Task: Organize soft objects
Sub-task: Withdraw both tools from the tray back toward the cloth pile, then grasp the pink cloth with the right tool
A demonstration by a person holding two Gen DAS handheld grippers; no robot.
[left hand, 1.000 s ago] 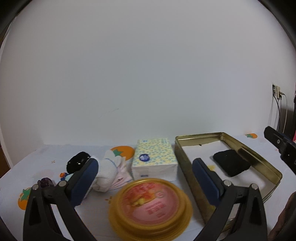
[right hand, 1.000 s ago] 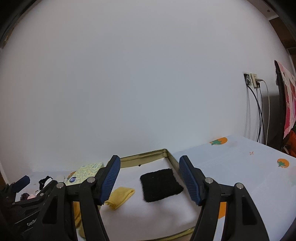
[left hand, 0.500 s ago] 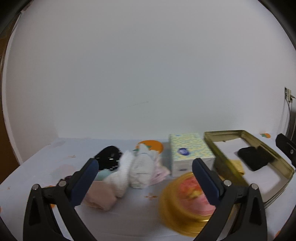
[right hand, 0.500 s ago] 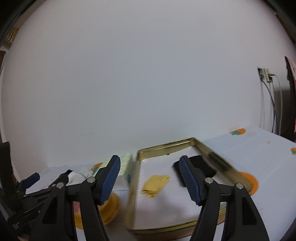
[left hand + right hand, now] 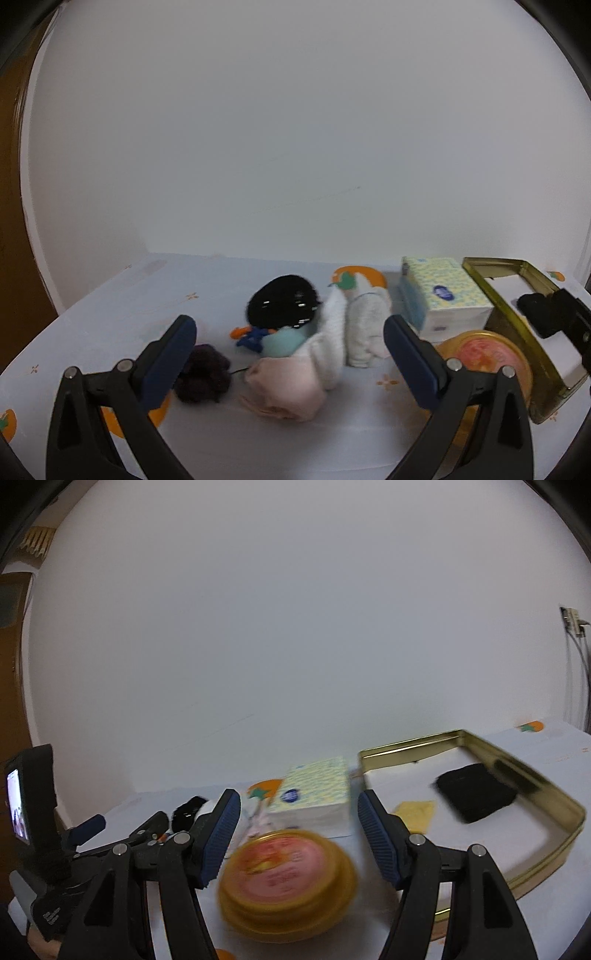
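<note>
Two claws hang spread and empty over the counter (image 5: pixel 110 295); left claw (image 5: pixel 290 341) faces the sock heap (image 5: pixel 314 354) left of the gold tin (image 5: pixel 546 786); right claw (image 5: pixel 299 825) faces the tissue pack (image 5: pixel 314 794); black cloth (image 5: pixel 474 790) lies inside the tin.

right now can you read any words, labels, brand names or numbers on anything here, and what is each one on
No text can be read in full.
Tissue box: a blue oval logo on its side, lettering too small to read.
Round yellow tin: red print on the pink lid, blurred by motion.
Left gripper body, seen in the right wrist view: white embossed lettering, too small and skewed to read.
Small screen on the left rig: lit, content unreadable.
</note>
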